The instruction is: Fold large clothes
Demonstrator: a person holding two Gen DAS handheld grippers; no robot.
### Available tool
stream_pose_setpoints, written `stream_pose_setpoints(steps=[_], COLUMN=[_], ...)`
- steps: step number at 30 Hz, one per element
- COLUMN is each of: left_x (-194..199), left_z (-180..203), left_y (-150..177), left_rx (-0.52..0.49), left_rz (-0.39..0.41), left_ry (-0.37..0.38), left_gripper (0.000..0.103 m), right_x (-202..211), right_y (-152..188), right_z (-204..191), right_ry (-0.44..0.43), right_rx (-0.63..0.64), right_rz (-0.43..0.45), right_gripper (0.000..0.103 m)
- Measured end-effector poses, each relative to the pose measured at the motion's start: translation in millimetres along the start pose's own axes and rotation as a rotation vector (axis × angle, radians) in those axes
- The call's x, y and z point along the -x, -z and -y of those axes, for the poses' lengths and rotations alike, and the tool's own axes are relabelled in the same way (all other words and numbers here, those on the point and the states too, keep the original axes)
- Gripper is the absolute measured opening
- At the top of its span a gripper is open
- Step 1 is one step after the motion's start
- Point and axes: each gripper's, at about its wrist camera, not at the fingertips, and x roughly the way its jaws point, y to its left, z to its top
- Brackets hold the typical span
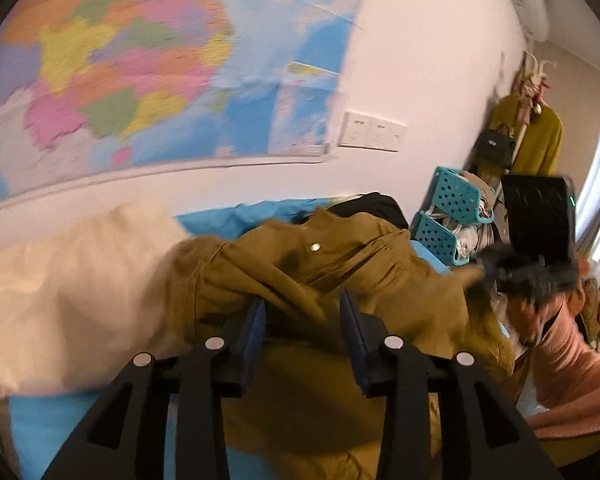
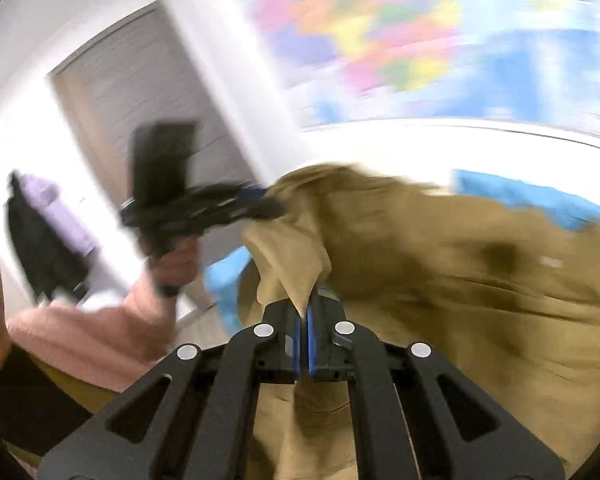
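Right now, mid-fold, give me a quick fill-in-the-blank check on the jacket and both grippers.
1. The right gripper has its jaws closed on a fold of the ____ jacket.
2. The left gripper has its jaws ____, with jacket cloth between them.
3. Under the jacket lies a ____ sheet.
4. On the wall behind hangs a coloured ____.

Missing words: olive-brown; apart; blue; map
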Motion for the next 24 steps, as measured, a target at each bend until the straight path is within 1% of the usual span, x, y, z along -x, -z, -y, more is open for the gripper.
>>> stream_pose_setpoints(steps=[1,2,4,5,6,7,8,9,11,12,13,14,15,17,18,19,20,22,23,24], left_x=[-11.4,-19.4,-42.1,-54.2,-62.3,-76.3,-88.4,-101.9,-119.5,-128.7,-133.5,-140.6,-145.4,-155.1,-155.6,-156.7,-157.0,-157.0,-156.2,-156.2], left_z=[5.1,8.7,16.0,13.4,7.4,1.0,-3.6,-7.8,-13.4,-16.3,-19.0,-21.6,-24.4,-28.5,-29.4,-28.2,-26.0,-23.5,-21.2,-19.1], left_y=[-2.0,-2.8,-0.6,1.7,4.0,7.8,11.9,18.1,28.1,33.0,36.4,40.0,41.8,45.1,45.7,43.9,41.4,35.3,31.0,26.0], left_rx=[-0.005,-0.015,-0.057,-0.05,-0.031,-0.002,0.01,0.018,0.026,0.032,0.038,0.048,0.057,0.075,0.079,0.076,0.072,0.072,0.072,0.072], left_rz=[-0.009,-0.012,-0.021,-0.042,-0.064,-0.102,-0.131,-0.164,-0.213,-0.237,-0.252,-0.271,-0.283,-0.3,-0.294,-0.281,-0.271,-0.249,-0.236,-0.215], left_ry=[0.038,0.028,-0.082,-0.101,-0.097,-0.099,-0.117,-0.136,-0.164,-0.178,-0.188,-0.205,-0.213,-0.221,-0.227,-0.224,-0.212,-0.192,-0.183,-0.166], left_gripper=[0.037,0.037,0.037,0.037,0.037,0.037,0.037,0.037,0.038,0.039,0.04,0.042,0.042,0.042,0.042,0.043,0.043,0.044,0.044,0.044], right_x=[17.6,28.5,56.0,66.5,72.9,78.6,81.4,86.2,83.5,85.6,90.6,96.9,105.4,117.3,120.9,119.9,120.6,106.2,101.8,96.1], right_y=[1.1,4.1,16.5,22.7,29.1,39.4,50.2,56.7,76.1,84.7,88.9,92.4,95.3,103.5,106.0,107.4,112.0,114.8,115.5,116.1], right_z=[16.4,27.6,51.7,66.5,77.5,97.0,113.4,129.9,154.0,163.8,176.1,176.1,174.6,165.7,157.3,150.7,148.5,136.8,132.6,133.6], right_ry=[0.077,0.117,0.195,0.231,0.242,0.276,0.328,0.349,0.397,0.418,0.44,0.462,0.465,0.438,0.417,0.418,0.443,0.507,0.533,0.544], right_rx=[-0.029,-0.062,-0.127,-0.178,-0.227,-0.275,-0.318,-0.361,-0.429,-0.461,-0.472,-0.469,-0.465,-0.441,-0.409,-0.383,-0.351,-0.275,-0.256,-0.247], right_rz=[0.009,0.015,0.022,0.034,0.039,0.021,0.01,0.005,-0.011,0.001,0.009,0.037,0.072,0.112,0.119,0.11,0.092,0.049,0.04,0.028], right_gripper=[0.002,0.002,0.002,0.002,0.002,0.004,0.007,0.011,0.037,0.069,0.083,0.085,0.09,0.095,0.098,0.097,0.097,0.097,0.097,0.086])
